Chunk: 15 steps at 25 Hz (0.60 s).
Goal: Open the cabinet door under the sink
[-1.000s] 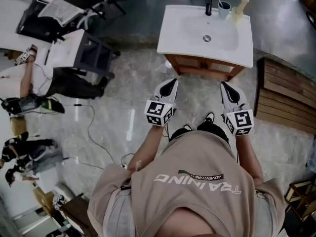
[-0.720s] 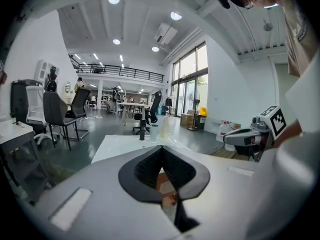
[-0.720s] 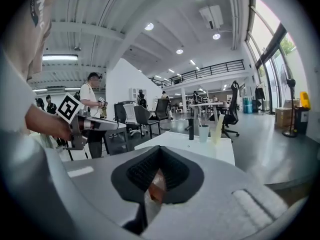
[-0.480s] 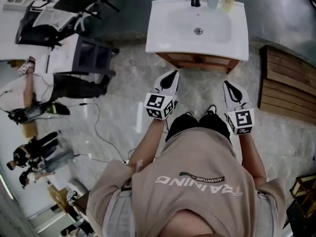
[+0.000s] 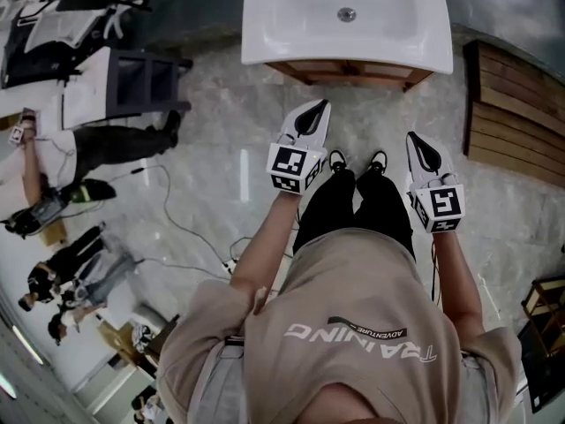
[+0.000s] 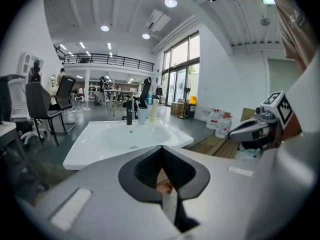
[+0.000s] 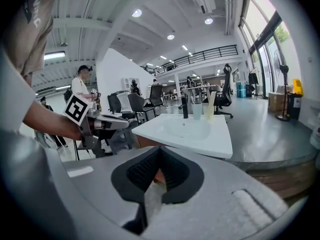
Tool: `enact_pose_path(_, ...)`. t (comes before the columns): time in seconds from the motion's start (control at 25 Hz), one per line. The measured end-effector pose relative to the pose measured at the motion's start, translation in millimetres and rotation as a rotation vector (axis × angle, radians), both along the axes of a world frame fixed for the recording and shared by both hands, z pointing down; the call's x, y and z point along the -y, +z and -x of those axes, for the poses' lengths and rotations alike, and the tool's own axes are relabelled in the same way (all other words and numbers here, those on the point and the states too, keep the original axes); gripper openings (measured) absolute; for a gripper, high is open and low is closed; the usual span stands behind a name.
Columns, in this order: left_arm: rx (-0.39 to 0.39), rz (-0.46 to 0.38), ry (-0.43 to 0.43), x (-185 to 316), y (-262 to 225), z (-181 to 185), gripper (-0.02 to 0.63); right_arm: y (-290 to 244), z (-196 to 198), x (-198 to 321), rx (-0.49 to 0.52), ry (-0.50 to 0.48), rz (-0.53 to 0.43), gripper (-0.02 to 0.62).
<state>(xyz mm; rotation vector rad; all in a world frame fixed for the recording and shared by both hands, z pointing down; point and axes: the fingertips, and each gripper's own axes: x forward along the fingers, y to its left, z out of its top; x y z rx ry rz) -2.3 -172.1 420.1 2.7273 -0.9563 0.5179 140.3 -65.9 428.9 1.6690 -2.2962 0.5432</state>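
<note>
A white sink (image 5: 346, 16) sits on a wooden cabinet (image 5: 353, 71) at the top of the head view; only the cabinet's upper front edge shows, its door is hidden. My left gripper (image 5: 311, 113) is shut and empty, pointing at the cabinet from a short way off above the floor. My right gripper (image 5: 420, 145) is beside it, also shut and empty. The left gripper view looks past the closed tips (image 6: 161, 149) to the sink (image 6: 125, 139) just ahead. In the right gripper view the sink (image 7: 187, 131) lies beyond the tips (image 7: 159, 149), and the left gripper (image 7: 107, 123) shows at left.
A faucet (image 6: 129, 113) and a cup (image 6: 142, 115) stand at the sink's back. Wooden slats (image 5: 516, 122) lie right of the cabinet. A dark table (image 5: 146, 82) stands to the left. A cable (image 5: 177, 228) runs on the floor. People are at far left.
The sink has shifted up and nearer in the head view. Both grippers have moved forward toward the cabinet and lower, staying shut.
</note>
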Motion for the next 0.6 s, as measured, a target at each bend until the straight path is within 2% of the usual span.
enact_pose_path(0.12, 0.039, 0.005, 0.021, -1.6, 22.3, 4.6, 0.015, 10.7, 4.2, 0.3, -0.020, -0.012, 0.030, 0.002)
enact_pose_path(0.24, 0.045, 0.033, 0.017, -4.9, 52.3, 10.2, 0.015, 16.9, 12.6, 1.1, -0.031, -0.035, 0.022, 0.002)
enact_pose_path(0.48, 0.010, 0.118, -0.051, 4.2, 107.1, 19.2, 0.015, 53.6, 35.1, 13.9, -0.040, -0.072, 0.042, 0.002)
enact_pose_path(0.6, -0.028, 0.113, -0.094, 18.0, 118.0, 21.8, 0.015, 70.3, 42.7, 28.9, -0.052, -0.083, 0.031, 0.002)
